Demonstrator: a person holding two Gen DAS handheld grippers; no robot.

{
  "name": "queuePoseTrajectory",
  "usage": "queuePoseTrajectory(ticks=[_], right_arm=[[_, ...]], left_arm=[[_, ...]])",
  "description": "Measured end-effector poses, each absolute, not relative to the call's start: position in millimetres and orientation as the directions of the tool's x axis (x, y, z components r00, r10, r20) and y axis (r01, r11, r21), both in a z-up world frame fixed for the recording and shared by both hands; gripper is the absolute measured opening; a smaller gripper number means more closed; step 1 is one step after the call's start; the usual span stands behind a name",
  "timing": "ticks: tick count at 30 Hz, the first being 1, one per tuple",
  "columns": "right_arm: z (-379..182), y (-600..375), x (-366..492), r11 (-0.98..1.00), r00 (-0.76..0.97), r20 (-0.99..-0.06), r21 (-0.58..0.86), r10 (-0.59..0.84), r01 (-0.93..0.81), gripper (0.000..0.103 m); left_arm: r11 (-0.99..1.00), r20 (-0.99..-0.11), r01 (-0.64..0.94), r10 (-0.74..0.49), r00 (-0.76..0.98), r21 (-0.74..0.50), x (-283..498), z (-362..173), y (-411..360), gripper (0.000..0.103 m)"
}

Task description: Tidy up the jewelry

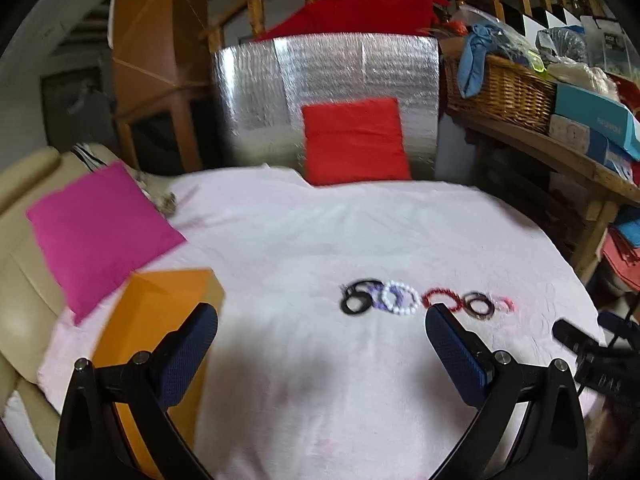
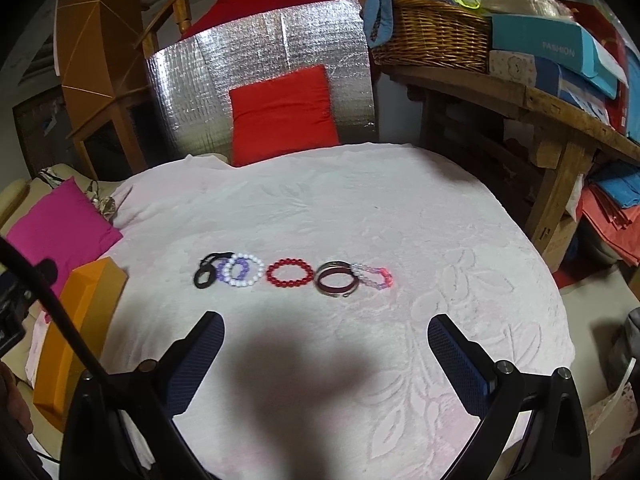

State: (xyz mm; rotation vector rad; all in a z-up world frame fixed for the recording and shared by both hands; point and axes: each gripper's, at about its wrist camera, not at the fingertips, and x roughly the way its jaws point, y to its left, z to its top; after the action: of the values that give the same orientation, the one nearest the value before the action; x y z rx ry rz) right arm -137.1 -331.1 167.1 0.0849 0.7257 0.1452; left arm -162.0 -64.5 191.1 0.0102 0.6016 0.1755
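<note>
Several bracelets lie in a row on the pale pink blanket [image 2: 320,208]: a black ring [image 2: 206,274], a white bead bracelet [image 2: 243,271] over a purple one, a red bead bracelet [image 2: 289,273], a dark bangle [image 2: 335,281] and a pink-and-white one [image 2: 376,276]. An orange box [image 2: 76,320] lies at the left edge, closed. My right gripper [image 2: 325,330] hovers open just short of the row. My left gripper [image 1: 322,320] is open too, near the red bracelet [image 1: 442,300] and beside the orange box [image 1: 160,344]. Neither holds anything.
A pink cushion [image 2: 60,226] lies at the far left, a red cushion [image 2: 284,114] against a silver foil panel [image 2: 260,60] behind. A wooden shelf [image 2: 520,96] with a wicker basket [image 2: 432,36] and boxes stands at the right. The right gripper's body [image 1: 592,352] shows at the left view's right edge.
</note>
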Motion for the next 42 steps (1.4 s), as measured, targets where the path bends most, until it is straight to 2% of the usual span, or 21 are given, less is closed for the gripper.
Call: queuePoseTrajectory(ticks=[5,7,9,11,15,22,29,35,37,39,40,41,42], right_arm=[[137,-359,-117,0.986,0.722,-0.673,0.147,0.159,-0.081,0.103],[125,-368,-107,0.981,0.704,-0.687,0.18,0.18,-0.075,0.099],[113,-371,-96,0.975,0.682,-0.702,0.209,0.206,-0.079,0.091],[101,-372,-85,0.972,0.664,-0.715,0.221,0.219,-0.083,0.088],[81,-370,-66,0.961,0.638,-0.723,0.251,0.266,-0.117,0.073],[62,-386,-26,0.959,0.64,-0.729,0.279,0.242,-0.045,0.07],[50,-380,9,0.962,0.608,-0.755,0.266,0.247,-0.061,0.07],[40,-379,27,0.961,0.602,-0.756,0.265,0.255,-0.074,0.053],[38,-380,31,0.957,0.6,-0.753,0.279,0.271,-0.082,0.043],[36,-382,32,0.954,0.598,-0.751,0.286,0.281,-0.09,0.03],[36,-384,32,0.954,0.598,-0.75,0.286,0.283,-0.093,0.027],[34,-386,31,0.953,0.6,-0.747,0.287,0.286,-0.096,0.019],[34,-388,31,0.952,0.602,-0.745,0.291,0.287,-0.094,0.014]], left_arm=[[0.985,-0.671,-0.172,0.124,0.731,-0.005,-137,147,-44,0.103],[0.982,-0.706,-0.187,0.121,0.698,-0.016,-128,129,-38,0.103],[0.982,-0.728,-0.187,0.116,0.676,-0.017,-119,114,-34,0.103],[0.985,-0.739,-0.174,0.107,0.665,-0.014,-112,104,-33,0.103],[0.989,-0.749,-0.151,0.096,0.655,-0.005,-97,93,-31,0.103],[0.996,-0.749,-0.088,0.051,0.661,-0.01,-59,80,-28,0.103],[0.998,-0.772,-0.03,-0.03,0.635,-0.063,-4,58,-32,0.103],[0.995,-0.791,0.024,-0.093,0.605,-0.098,36,34,-40,0.102],[0.993,-0.796,0.038,-0.111,0.595,-0.111,42,28,-40,0.091],[0.989,-0.797,0.05,-0.142,0.587,-0.139,46,24,-41,0.073],[0.989,-0.792,0.051,-0.143,0.593,-0.14,46,24,-41,0.071],[0.989,-0.786,0.058,-0.141,0.602,-0.133,46,24,-43,0.067],[0.989,-0.781,0.074,-0.148,0.607,-0.13,45,24,-44,0.056]])
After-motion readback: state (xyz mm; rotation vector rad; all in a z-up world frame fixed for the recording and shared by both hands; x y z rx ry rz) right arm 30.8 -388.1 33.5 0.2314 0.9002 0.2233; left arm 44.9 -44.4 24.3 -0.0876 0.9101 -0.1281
